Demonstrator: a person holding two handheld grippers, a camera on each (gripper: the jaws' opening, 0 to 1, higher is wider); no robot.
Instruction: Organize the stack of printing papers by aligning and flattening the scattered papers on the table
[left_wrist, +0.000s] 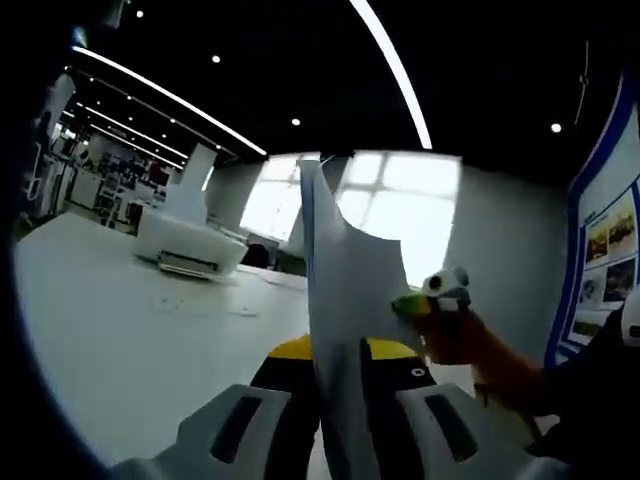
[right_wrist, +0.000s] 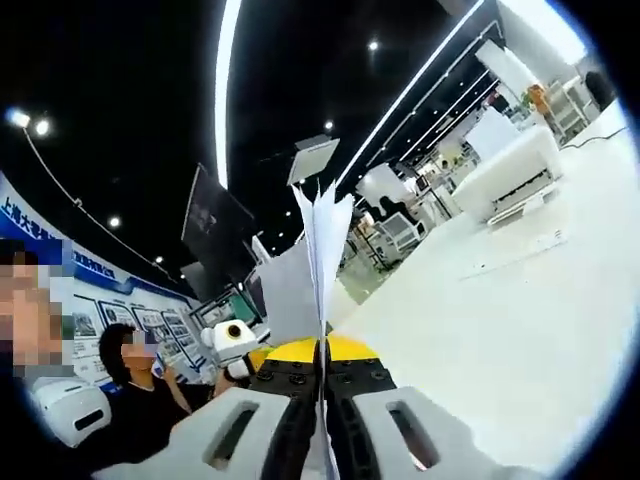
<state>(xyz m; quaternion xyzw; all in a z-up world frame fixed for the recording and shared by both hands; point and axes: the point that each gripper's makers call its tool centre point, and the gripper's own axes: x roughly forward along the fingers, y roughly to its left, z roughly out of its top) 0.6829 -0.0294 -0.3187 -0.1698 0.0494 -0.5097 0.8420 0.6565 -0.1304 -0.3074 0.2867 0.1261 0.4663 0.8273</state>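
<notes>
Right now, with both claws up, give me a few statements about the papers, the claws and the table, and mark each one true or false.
1. The left claw is shut on the papers. True.
2. The papers lie flat on the table. False: they stand upright in the air, held edge-on between the jaws.
3. The right claw is shut on the same papers. True: the sheets rise from between its closed jaws, and in the left gripper view it grips their far edge.
4. The sheets' top edges are neatly aligned. False: in the right gripper view they fan apart at uneven heights.
5. A white printer sits on the table. True.
</notes>
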